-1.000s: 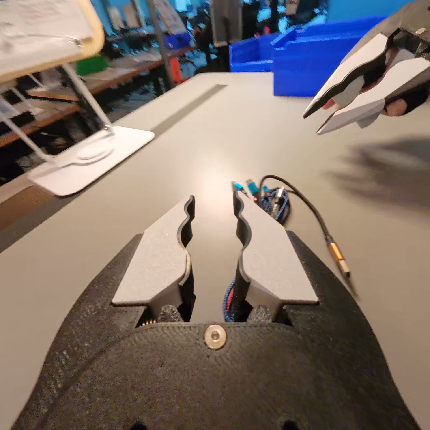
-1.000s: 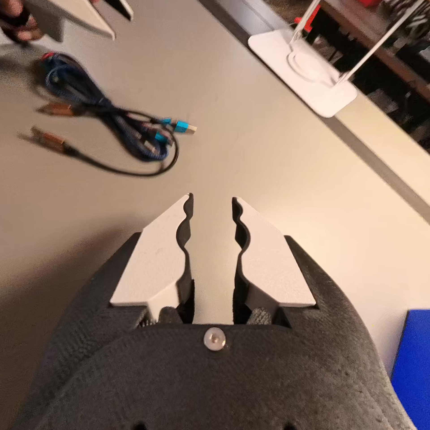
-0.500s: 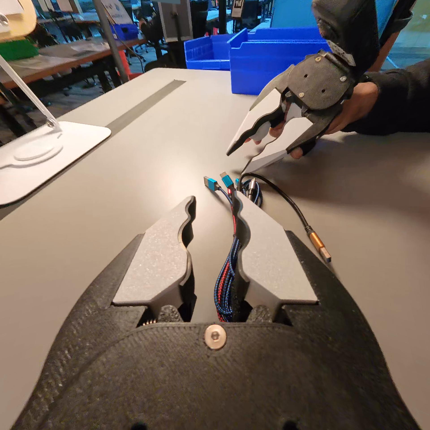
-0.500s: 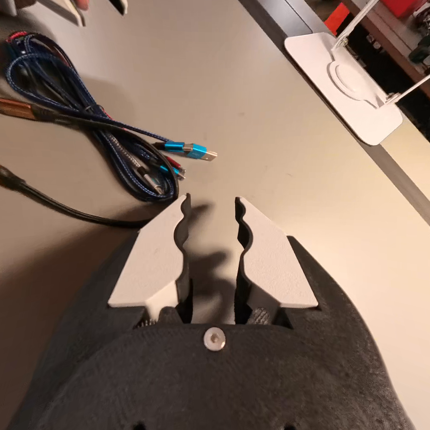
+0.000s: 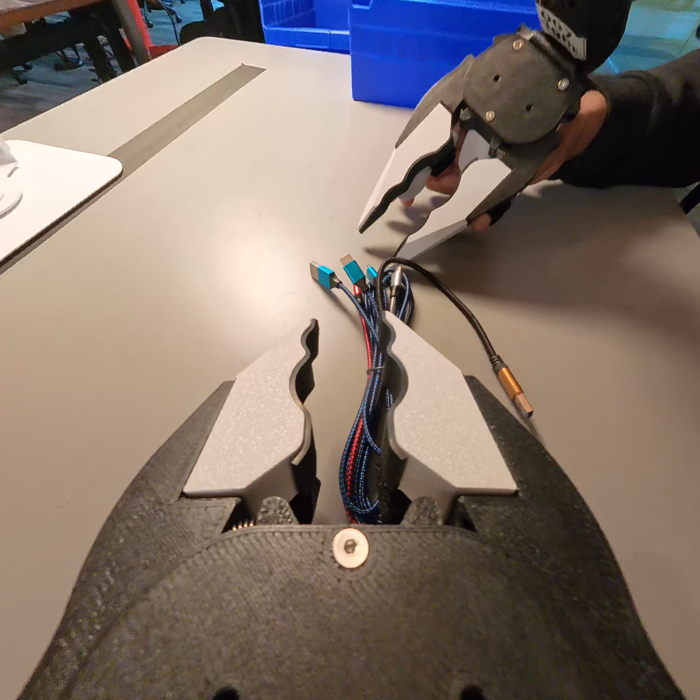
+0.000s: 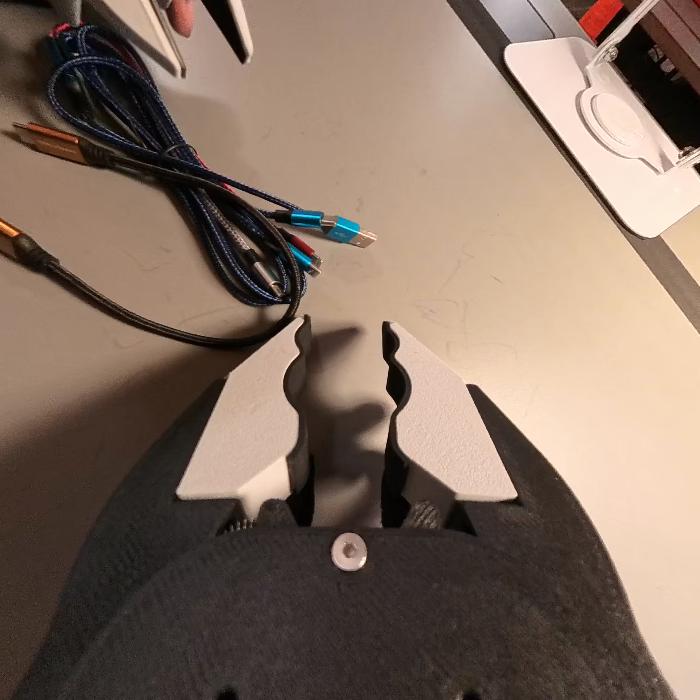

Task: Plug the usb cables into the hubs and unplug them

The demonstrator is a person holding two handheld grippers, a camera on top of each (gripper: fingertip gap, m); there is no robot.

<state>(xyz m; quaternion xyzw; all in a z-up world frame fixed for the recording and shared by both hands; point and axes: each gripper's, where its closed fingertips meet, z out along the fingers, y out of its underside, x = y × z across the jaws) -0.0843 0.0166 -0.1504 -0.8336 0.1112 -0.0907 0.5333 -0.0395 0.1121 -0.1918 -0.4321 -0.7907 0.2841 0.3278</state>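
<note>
Bundled blue-red braided usb cables (image 5: 366, 382) beside black gold-plugged cable (image 5: 464, 314) on table

Grey table (image 5: 227, 235), blue bins (image 5: 397, 49) behind, perhaps desks beyond.

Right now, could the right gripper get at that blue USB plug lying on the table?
Probably yes. The right gripper is open and low over the table, and the blue plug lies just ahead with bare surface between them. The black cable curves off to its side, not across the path.
</note>
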